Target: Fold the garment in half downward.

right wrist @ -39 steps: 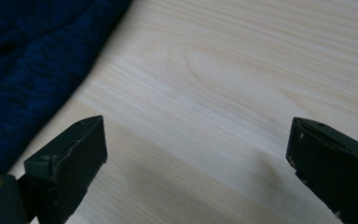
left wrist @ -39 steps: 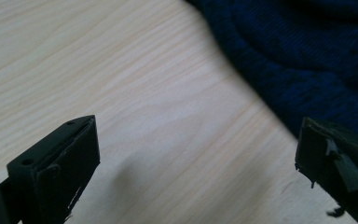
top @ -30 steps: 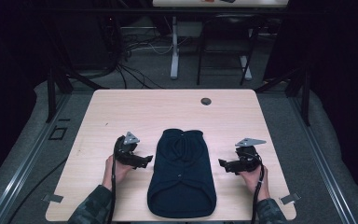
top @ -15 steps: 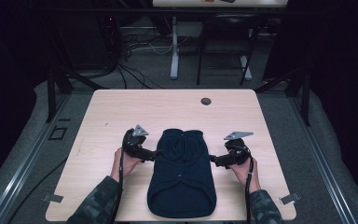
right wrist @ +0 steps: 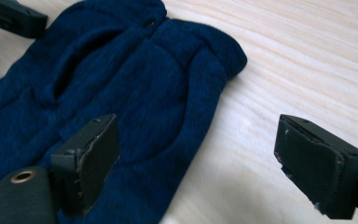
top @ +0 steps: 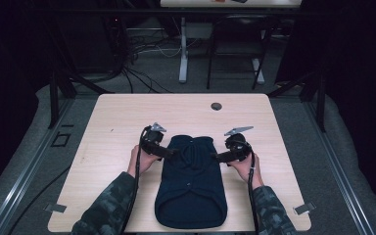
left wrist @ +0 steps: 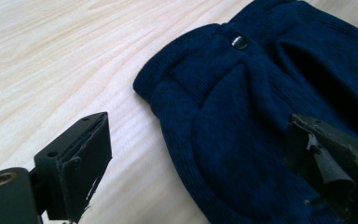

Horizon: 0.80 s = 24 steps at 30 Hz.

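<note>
A navy blue knit garment [top: 191, 186] lies flat on the wooden table [top: 127, 112], its collar end pointing away from the person. My left gripper [top: 172, 153] is at the garment's upper left edge. In the left gripper view its jaws [left wrist: 200, 140] straddle that ribbed edge [left wrist: 242, 107] without pressing on it; they have just been closing a little. My right gripper [top: 216, 157] mirrors it at the upper right edge. Its jaws [right wrist: 200, 140] span the cloth's edge [right wrist: 135, 70] and bare wood, also closing slightly, not pinching. A dark snap [left wrist: 239, 42] sits near the collar.
A round dark grommet [top: 216, 105] sits near the table's far edge. Bare wood lies to both sides of the garment and beyond it. Past the table stand a desk leg [top: 183, 49], a chair frame and floor cables. The left gripper's jaw [right wrist: 9, 18] shows in the right gripper view's top left corner.
Both grippers have moved inward from the bare wood beside the garment to its upper left and right edges, and a little away from the person. The garment has not moved.
</note>
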Each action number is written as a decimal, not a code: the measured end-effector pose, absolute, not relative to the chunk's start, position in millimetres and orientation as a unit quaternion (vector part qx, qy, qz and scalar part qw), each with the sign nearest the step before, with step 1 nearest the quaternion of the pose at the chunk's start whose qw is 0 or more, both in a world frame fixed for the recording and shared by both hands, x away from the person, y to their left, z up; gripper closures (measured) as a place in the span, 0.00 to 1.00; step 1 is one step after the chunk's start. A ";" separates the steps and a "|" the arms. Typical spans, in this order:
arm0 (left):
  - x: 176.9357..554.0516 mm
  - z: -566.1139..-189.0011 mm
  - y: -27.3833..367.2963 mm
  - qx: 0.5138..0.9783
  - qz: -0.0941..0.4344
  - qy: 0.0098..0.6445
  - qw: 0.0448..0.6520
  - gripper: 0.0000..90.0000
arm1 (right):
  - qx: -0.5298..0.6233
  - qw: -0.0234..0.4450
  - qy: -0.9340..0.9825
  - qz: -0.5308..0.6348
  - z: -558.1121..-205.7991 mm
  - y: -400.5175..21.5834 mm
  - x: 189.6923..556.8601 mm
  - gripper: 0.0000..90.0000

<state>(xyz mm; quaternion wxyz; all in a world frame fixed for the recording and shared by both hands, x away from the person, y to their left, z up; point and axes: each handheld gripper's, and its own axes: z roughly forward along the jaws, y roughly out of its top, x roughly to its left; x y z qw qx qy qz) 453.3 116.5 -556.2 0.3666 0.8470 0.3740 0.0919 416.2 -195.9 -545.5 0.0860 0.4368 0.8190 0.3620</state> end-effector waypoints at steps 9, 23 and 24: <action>472.1 -569.3 102.9 0.858 0.083 0.379 0.337 0.17 | 0.447 0.078 0.818 0.352 -553.0 -177.1 443.5 0.26; 462.8 -571.4 92.6 0.873 0.106 0.347 0.327 0.46 | 0.435 0.089 0.841 0.309 -566.6 -156.9 446.1 0.57; 461.8 -571.6 92.6 0.872 0.106 0.345 0.329 0.49 | 0.429 0.092 0.844 0.309 -566.7 -156.6 444.9 0.62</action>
